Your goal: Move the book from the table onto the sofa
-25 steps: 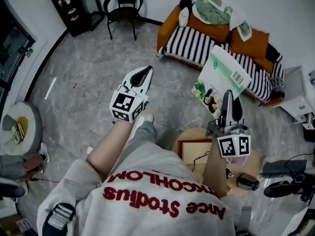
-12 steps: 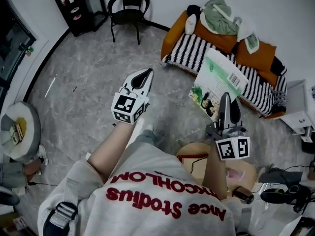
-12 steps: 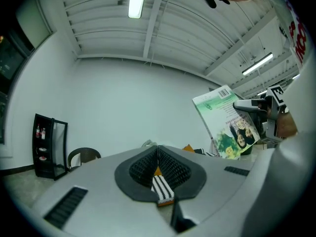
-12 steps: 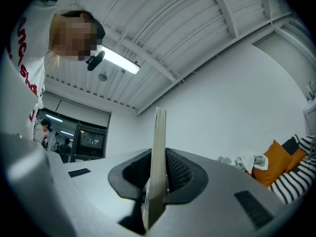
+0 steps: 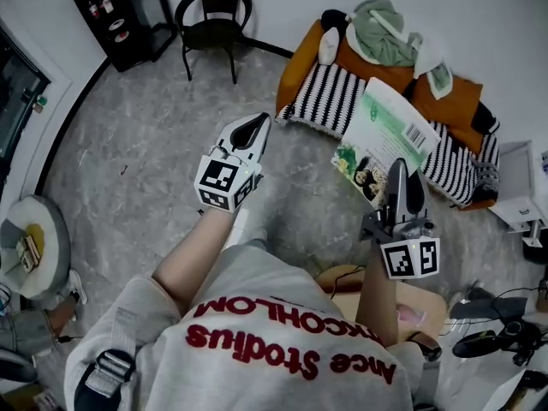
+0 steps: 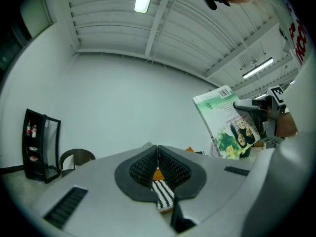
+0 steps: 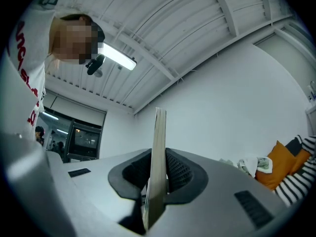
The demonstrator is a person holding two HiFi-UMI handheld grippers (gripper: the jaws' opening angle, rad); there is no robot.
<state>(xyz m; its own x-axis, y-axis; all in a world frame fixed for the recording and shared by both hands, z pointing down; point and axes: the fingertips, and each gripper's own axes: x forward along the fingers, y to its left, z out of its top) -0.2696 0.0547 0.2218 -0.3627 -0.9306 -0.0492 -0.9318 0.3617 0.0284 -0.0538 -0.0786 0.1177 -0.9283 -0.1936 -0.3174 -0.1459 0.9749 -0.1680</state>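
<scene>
here the right tool [image 5: 402, 182] is clenched on the lower edge of the book [image 5: 383, 139], its pads pressing both covers. the book is held in the air, tilted, with its green cover facing up. in the head view it overlaps the near edge of the striped sofa [image 5: 325, 92]. the left tool [image 6: 157, 157] has its jaws pressed together, empty, out over the grey floor [image 5: 154, 144]. the wooden table [image 5: 342, 274] lies low, by the person's right arm.

Thin book [image 5: 383, 135], green-white cover, barcode near top, stood tilted in air, lower edge clamped by right gripper [image 5: 401, 178]; orange, stripe-seated sofa [image 5: 330, 92] lay just beyond it.
</scene>
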